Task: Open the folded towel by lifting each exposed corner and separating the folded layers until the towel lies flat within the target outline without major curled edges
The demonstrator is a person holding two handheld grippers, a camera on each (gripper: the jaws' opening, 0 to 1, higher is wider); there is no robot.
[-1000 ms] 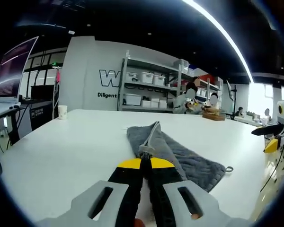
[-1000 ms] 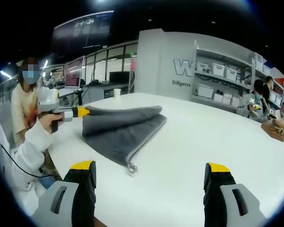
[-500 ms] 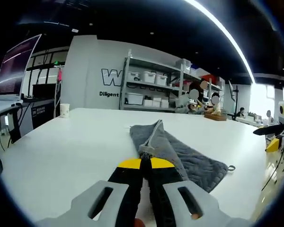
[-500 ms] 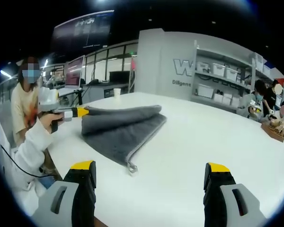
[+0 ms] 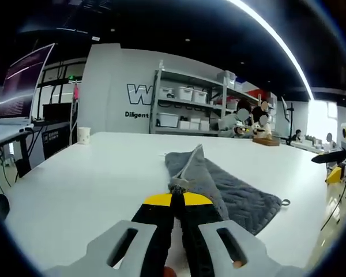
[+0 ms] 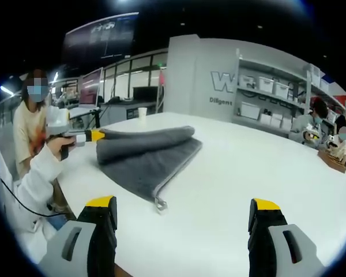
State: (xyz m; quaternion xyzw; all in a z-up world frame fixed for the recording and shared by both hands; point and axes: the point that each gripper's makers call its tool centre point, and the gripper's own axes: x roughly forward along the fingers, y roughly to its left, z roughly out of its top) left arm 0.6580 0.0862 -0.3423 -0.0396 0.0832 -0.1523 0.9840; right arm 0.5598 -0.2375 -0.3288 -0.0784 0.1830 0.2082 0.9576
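Your left tool (image 5: 176, 198) is clamped on a lifted corner of the grey towel (image 5: 230, 193), which lies partly folded on the white tabletop (image 5: 86, 173), its upper layer raised into a ridge from the pinched corner. Your right tool (image 6: 181, 214) hovers above the tabletop with its jaws spread wide, gripping nothing, near the towel's hanging loop (image 6: 160, 203).

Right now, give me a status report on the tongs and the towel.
Left tongs shut on towel edge, lifted. Right tongs open, off the towel. Towel folded on table. Nothing in the way.
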